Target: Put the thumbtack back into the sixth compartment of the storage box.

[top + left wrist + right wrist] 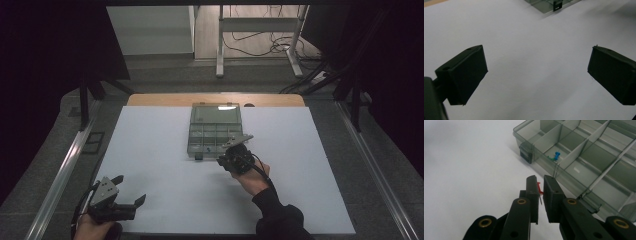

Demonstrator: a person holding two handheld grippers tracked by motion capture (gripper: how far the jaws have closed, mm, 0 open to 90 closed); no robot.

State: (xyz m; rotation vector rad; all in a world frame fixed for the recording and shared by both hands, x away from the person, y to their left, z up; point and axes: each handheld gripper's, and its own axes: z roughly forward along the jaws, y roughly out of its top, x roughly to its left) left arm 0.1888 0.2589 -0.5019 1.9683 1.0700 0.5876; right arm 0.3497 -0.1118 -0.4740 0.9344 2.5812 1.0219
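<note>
Left hand-held gripper (537,72) jaws wide apart over white table (529,50), compartment box corner (549,4) at top edge

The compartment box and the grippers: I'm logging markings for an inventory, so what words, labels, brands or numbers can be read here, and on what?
None can be read.
Compartment box: clear grey plastic, no label or print visible.
Right gripper, shut on a red push pin: plain black jaws, no marking.
Left gripper: plain black jaws, no marking.
White table sheet: blank.
</note>
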